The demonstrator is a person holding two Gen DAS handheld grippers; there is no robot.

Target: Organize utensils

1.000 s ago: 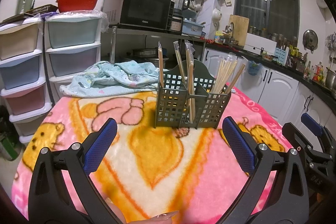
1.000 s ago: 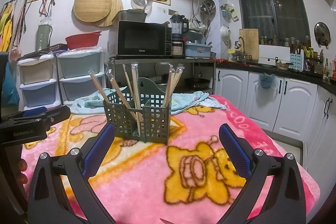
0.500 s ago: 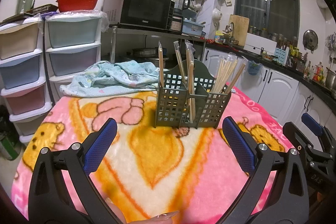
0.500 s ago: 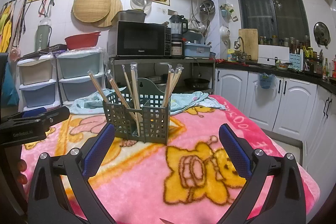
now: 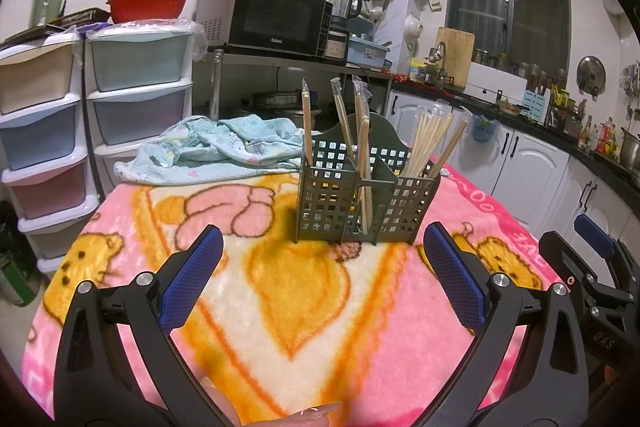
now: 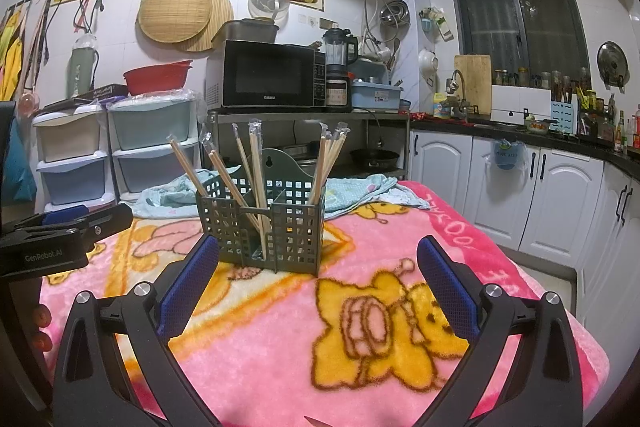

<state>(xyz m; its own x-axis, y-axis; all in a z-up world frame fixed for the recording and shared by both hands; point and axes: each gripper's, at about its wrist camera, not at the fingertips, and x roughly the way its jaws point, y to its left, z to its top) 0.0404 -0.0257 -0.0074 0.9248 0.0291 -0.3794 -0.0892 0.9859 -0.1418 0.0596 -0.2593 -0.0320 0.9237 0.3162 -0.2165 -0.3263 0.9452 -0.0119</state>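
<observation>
While both show the caddy (image 5: 362, 205), right view alone shows pan (image 6: 374, 155)

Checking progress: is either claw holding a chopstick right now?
No. The left claw and right claw are both open and empty, while the chopsticks stand in the green holder.

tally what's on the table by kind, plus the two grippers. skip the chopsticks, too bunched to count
Green utensil holder: 1
Light blue cloth: 1
Pink cartoon blanket covering the table: 1
Grippers: 2, the left gripper and the right gripper, both open and empty
Total: 5
</observation>
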